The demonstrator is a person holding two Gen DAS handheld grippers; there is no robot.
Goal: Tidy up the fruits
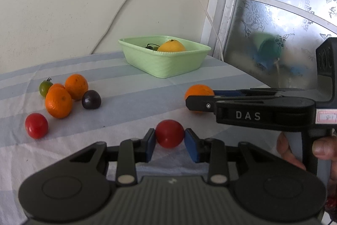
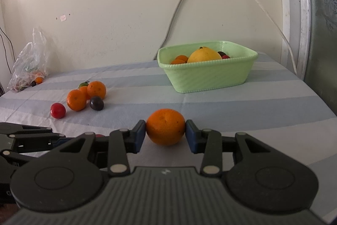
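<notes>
Left hand-held gripper clamps a small round red tomato — right hand-held gripper clamps a round orange mandarin.

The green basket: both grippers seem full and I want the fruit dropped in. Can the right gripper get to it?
Probably yes: the right gripper, shut on the orange, faces the green basket across bare striped cloth.

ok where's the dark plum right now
The plum lies on the striped cloth at the left in both wrist views, just right of the loose oranges and well short of the green basket.
</notes>
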